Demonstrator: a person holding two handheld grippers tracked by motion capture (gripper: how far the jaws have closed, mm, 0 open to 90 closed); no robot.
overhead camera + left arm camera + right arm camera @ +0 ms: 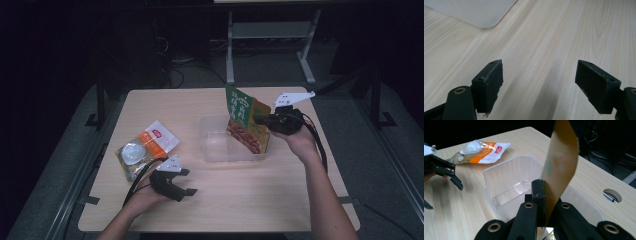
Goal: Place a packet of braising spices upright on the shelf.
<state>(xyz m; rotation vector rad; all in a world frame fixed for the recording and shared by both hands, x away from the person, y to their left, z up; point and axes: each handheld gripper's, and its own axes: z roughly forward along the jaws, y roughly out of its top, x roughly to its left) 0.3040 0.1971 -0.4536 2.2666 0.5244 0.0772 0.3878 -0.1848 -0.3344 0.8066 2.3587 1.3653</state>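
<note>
1. Your right gripper [261,120] has its black jaws clamped on the edge of a flat green-and-orange foil snack pouch [246,120]; in the right gripper view the pouch [559,167] rises edge-on from between the pressed jaws.
2. The pouch stands nearly upright, tilted a little, with a green top band bearing pale lettering, an orange body and a reddish food picture near its lower end.
3. Its lower end sits inside the clear rectangular plastic tub [216,150] at the middle of the pale wooden table [240,200], at the tub's right end.
4. The tub [499,185] holds nothing else that you can make out.
5. Your left gripper [187,182] rests low over the table near its front left, jaws spread wide with only bare wood [541,50] between them.
6. Just beyond it lies an orange-and-white clear-windowed food packet [145,147], flat on the table, well apart from the tub.
</note>
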